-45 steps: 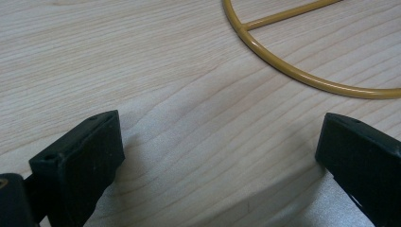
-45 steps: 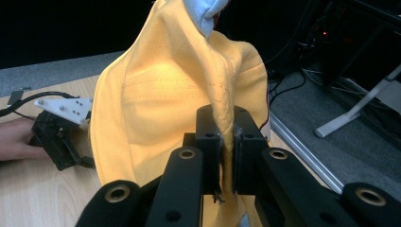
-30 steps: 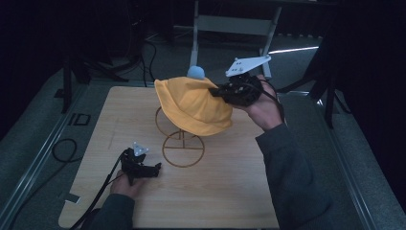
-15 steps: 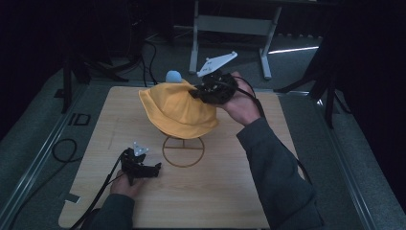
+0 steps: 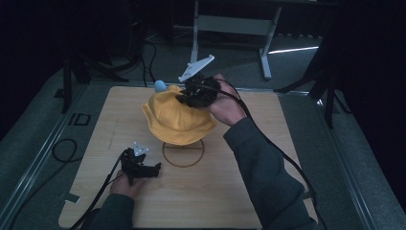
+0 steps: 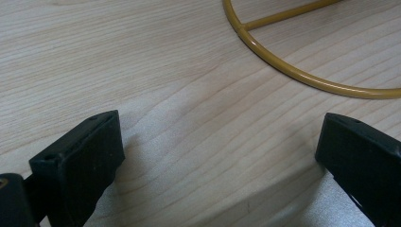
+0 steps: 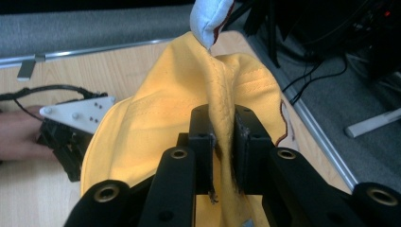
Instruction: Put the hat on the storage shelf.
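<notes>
Now the right gripper [image 7: 222, 142] pinches a fold of the yellow hat [image 7: 156, 118], which hangs beneath it; the left gripper [image 6: 217, 151] rests spread.

The right claw [image 7: 221, 130] pinches a fold of the yellow hat [image 7: 165, 113] between its jaws. A white tag [image 7: 208, 16] sticks up beyond. The left claw [image 7: 71, 127] rests on the bench [image 7: 71, 78] at left.

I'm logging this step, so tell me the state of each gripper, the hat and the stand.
Right gripper: shut on the yellow hat.
Yellow hat: held up above the table, pinched by a fold.
Left gripper: open, low over the table.
Wire stand: bare ring base on the table.
</notes>
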A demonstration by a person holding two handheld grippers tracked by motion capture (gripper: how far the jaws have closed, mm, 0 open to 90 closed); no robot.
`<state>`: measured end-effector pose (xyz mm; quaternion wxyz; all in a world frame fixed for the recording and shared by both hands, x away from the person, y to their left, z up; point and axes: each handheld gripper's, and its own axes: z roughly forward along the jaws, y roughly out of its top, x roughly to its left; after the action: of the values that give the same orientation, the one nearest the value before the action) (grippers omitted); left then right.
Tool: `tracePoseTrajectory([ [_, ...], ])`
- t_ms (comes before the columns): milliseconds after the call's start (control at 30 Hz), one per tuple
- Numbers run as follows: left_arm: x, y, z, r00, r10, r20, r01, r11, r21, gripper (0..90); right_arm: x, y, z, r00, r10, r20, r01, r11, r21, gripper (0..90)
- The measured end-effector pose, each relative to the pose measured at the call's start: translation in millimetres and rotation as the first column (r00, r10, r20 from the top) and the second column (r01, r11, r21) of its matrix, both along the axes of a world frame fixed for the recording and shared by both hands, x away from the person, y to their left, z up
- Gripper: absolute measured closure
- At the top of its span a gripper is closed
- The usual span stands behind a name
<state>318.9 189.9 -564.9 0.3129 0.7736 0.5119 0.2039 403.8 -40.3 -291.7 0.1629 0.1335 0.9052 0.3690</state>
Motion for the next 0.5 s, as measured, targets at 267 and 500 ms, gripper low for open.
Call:
tracePoseTrajectory([
  [267,0.0,-0.1,-0.1,1.0000,0.001,0.001,-0.001,1.0000,0.000,1.9,-1.8,-2.8,3.8,1.0000,0.003,0.006,-0.003,1.000,0.024,66.8],
  [500,0.0,0.1,0.1,1.0000,-0.002,-0.001,0.002,1.0000,0.001,1.9,-6.0,-14.5,13.1,0.9998,-0.012,0.013,0.012,0.998,0.054,57.1],
])
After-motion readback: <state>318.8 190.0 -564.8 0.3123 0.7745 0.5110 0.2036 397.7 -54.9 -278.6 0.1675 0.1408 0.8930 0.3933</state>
